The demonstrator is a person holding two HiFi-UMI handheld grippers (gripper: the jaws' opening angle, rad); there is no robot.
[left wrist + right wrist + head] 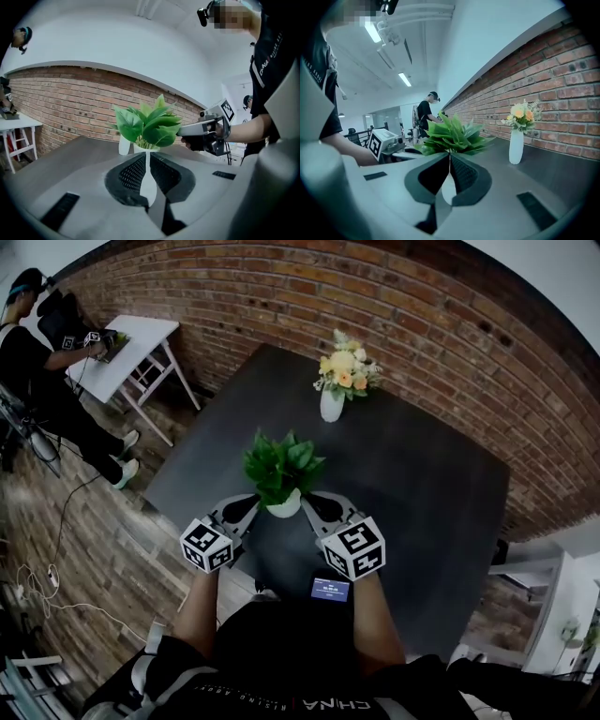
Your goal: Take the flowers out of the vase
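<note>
Flowers (345, 367) stand upright ahead, past a plant (281, 468), nearer the right hand-held gripper (317, 502) than the left hand-held gripper (249, 503); both closed, empty.

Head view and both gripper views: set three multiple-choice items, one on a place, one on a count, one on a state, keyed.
1. Where does the vase of flowers stand?
A. far side of the table, by the brick wall
B. near edge
C. on the floor
2. How many vessels with plants are on the table?
A. one
B. two
C. four
3. How do the left gripper's jaws stand?
A. wide apart
B. clamped on a leaf
C. together, empty
1 A: it stands beyond the potted plant.
2 B: vase and potted plant.
3 C: the jaws meet, nothing between.
</note>
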